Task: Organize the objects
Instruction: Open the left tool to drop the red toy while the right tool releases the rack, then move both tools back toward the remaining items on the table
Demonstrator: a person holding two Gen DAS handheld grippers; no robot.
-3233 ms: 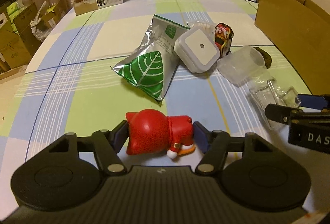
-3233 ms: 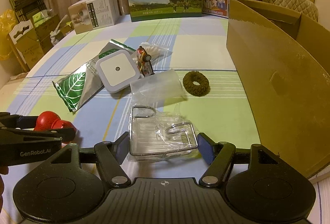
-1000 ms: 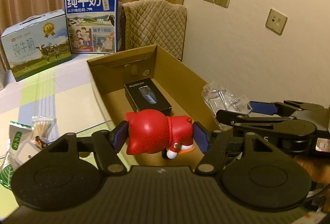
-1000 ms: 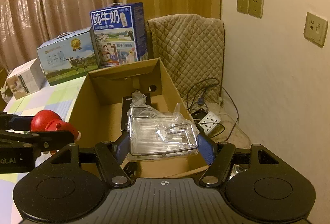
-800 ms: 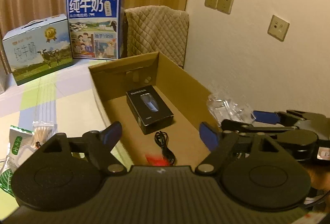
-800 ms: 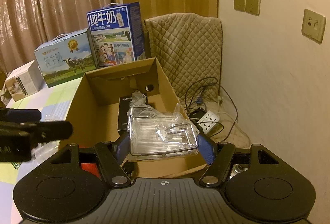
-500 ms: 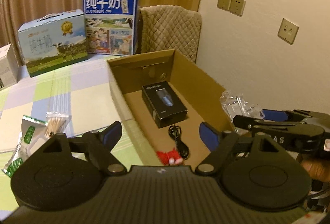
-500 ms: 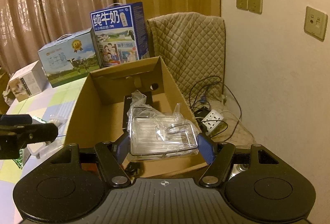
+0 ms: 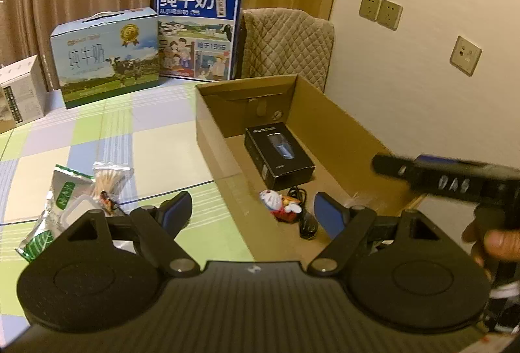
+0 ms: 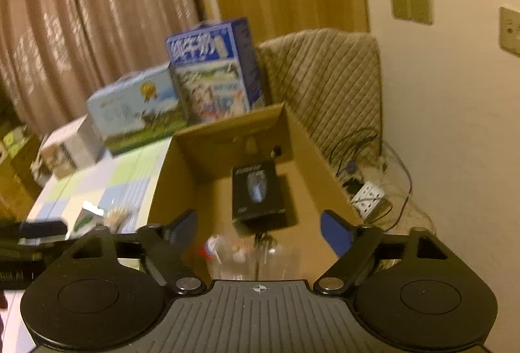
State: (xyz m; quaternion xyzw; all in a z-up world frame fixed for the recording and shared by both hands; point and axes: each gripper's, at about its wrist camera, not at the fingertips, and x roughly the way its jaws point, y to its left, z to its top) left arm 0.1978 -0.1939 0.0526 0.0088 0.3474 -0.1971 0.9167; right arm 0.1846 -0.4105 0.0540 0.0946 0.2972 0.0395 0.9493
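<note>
Off to the left of the left gripper (image 9: 252, 206) fingers, waiting on the checked tablecloth (image 9: 156, 145): green leaf snack pouch (image 9: 48, 223), white square night light (image 9: 78, 210) partly hidden behind the left finger, bagged bundle of thin sticks (image 9: 110, 180). Fingers spread wide, nothing between the pads. Just beyond the fingertips and a little right of centre, red toy figure (image 9: 281, 205) lying on the floor of the cardboard box (image 9: 325, 122), touching or nearly touching a coiled black cable (image 9: 304, 216), with the black mouse box (image 9: 279, 154) farther ahead. To the right, right gripper (image 10: 258, 223) held over the same box, jaws opening, pads clear of the clear plastic packet (image 10: 256, 258) seen low between the fingers. Drop-off step, by the look of it: both loads released into the box. Next move calls for drawing both grippers back over the box wall and turning toward the items left of the fingers, probably pouch or night light first. Hard to make out: right wrist view smeared by motion, so unclear whether the packet has landed or is falling; packet's contents unreadable; right hand (image 9: 497, 242) cut off at the frame edge.
</note>
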